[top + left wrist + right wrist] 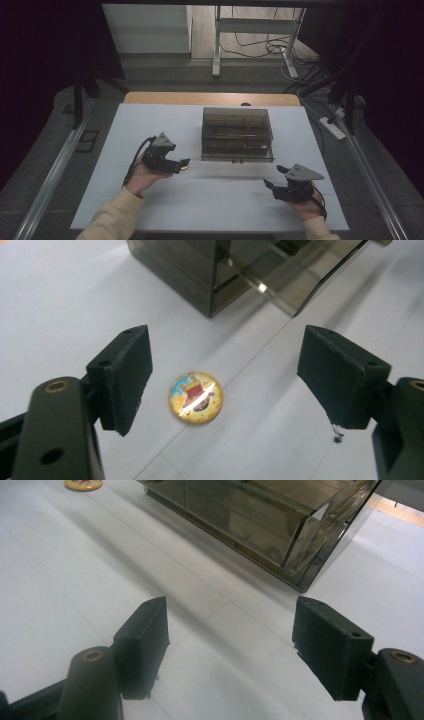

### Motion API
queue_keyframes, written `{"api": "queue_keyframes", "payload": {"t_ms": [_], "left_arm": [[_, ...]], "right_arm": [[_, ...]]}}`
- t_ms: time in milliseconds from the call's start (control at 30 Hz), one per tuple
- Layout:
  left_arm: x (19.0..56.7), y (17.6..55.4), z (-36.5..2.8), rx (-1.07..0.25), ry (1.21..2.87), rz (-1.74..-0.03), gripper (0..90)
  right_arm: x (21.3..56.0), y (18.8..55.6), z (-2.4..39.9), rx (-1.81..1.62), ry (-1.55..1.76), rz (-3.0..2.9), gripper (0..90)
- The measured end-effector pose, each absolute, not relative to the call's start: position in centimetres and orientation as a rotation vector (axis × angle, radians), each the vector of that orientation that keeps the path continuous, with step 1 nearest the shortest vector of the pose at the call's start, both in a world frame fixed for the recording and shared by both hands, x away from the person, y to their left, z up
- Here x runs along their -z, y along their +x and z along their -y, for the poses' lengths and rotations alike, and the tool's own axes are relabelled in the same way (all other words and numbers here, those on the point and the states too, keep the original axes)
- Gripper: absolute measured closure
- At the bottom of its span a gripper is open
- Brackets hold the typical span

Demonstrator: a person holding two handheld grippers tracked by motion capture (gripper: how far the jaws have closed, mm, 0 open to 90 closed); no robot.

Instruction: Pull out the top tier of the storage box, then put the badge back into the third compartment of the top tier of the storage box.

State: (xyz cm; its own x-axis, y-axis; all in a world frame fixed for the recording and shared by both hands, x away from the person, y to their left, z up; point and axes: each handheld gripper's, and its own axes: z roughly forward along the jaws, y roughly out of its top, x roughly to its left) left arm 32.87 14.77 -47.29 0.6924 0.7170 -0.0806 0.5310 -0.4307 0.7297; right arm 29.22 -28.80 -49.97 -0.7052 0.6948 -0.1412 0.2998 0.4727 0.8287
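On table: badge (195, 397) lies flat between your left gripper (225, 375) jaws, untouched.
Left gripper: wide open, empty.
Right gripper (230, 645): open, empty, near box (260, 520).

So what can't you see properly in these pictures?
- Round badge: glare across its cartoon blurs the drawing in the left gripper view; the frame's top edge cuts it in the right gripper view.
- Smoky plastic drawer box: dark walls hide any contents.
- Left gripper: its jaws' bases run off the bottom edge.

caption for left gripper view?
Open left gripper over round colourful picture badge on white table, smoky transparent plastic drawer box beyond.
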Motion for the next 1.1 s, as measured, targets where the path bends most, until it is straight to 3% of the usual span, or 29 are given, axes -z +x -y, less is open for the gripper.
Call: {"api": "queue_keyframes", "payload": {"t_ms": [1100], "left_arm": [[50.0,36.0,-13.6,-0.207,2.358,-0.981,16.1]], "right_arm": [[50.6,29.5,28.4,-1.081,0.819,-2.290,29.8]]}}
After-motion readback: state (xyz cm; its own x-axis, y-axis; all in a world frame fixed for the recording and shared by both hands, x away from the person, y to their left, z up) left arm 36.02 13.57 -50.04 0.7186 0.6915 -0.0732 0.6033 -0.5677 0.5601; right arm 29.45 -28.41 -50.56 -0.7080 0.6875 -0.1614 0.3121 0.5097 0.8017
